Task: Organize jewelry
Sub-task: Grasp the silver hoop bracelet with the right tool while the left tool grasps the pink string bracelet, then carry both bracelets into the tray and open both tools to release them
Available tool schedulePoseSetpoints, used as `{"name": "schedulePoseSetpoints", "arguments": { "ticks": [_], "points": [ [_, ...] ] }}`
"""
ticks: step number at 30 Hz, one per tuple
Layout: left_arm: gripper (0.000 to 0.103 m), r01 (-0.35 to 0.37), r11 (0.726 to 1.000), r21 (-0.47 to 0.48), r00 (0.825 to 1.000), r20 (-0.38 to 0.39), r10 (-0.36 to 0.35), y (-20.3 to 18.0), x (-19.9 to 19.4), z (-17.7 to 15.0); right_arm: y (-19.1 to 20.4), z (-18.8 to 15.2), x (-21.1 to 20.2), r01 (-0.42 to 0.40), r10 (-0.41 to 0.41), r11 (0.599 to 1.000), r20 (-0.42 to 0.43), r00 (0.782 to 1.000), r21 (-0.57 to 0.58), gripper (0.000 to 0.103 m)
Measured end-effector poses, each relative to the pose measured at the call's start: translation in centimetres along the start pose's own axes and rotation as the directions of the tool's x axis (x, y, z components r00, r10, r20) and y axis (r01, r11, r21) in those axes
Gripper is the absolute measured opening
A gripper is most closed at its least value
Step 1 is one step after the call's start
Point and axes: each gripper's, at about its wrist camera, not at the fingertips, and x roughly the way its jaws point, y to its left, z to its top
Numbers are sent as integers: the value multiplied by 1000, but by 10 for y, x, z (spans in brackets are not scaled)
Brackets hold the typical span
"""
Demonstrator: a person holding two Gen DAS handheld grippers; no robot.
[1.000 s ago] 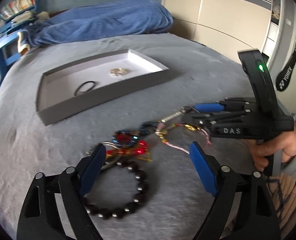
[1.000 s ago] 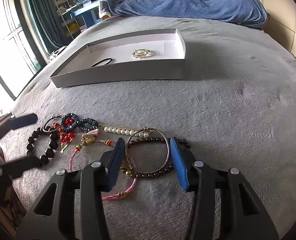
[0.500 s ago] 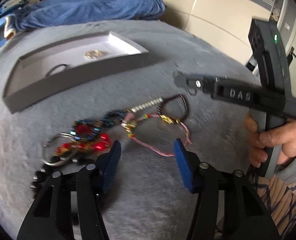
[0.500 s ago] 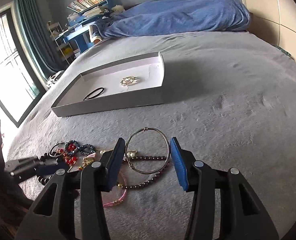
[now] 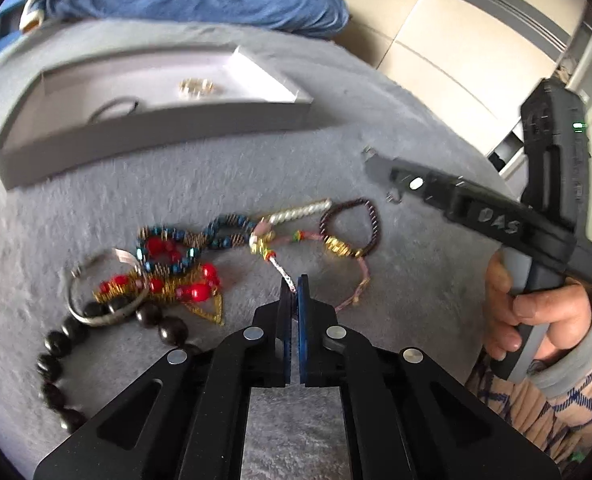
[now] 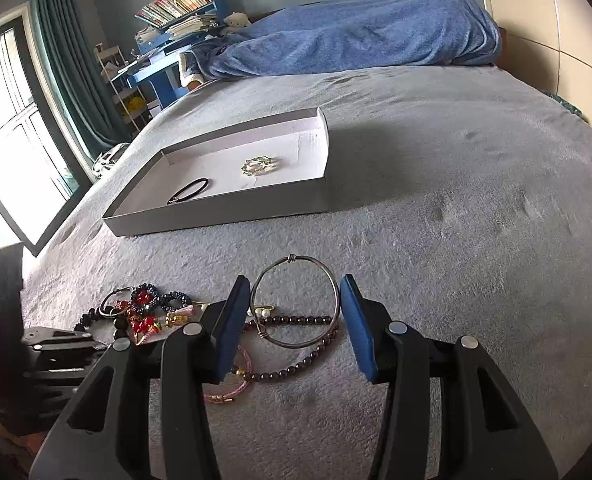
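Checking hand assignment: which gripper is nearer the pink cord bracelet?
Left. The left gripper is shut on the pink cord bracelet; the right gripper holds a metal bangle above the pile.

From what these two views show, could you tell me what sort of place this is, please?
Most likely a bedroom: the jewelry lies on a grey bedspread, with a blue blanket at the far end and a cluttered bookshelf beside teal curtains.

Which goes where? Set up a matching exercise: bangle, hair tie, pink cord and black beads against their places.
1 bangle
2 hair tie
3 pink cord
4 black beads

A in the tray
B loose on the bed
C pinched in the shut left gripper
D held between the fingers of the right gripper

Pairs: 1-D, 2-A, 3-C, 4-B
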Motion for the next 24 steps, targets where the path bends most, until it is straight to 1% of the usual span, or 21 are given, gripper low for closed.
{"name": "schedulePoseSetpoints", "arguments": {
  "ticks": [3, 8, 14, 20, 24],
  "points": [
    [3, -6, 1000, 30, 999, 47, 5, -4, -14, 6, 0, 1, 0, 1, -1, 1000, 3, 1000, 2, 47],
    [3, -52, 997, 55, 991, 124, 45, 3, -37, 21, 4, 5, 1, -2, 2, 1000, 10, 1000, -2, 47],
    [3, -108, 994, 34, 972, 212, 98, 29, -69, 48, 12, 15, 4, -13, 13, 1000, 20, 1000, -20, 47],
    [3, -174, 984, 28, 952, 262, 161, 58, -86, 81, 19, 35, 9, -22, 23, 999, 34, 999, -47, 47],
    [3, -205, 979, 18, 940, 282, 191, 75, -91, 98, 27, 54, 18, -26, 29, 997, 44, 999, -73, 47]
  ]
}}
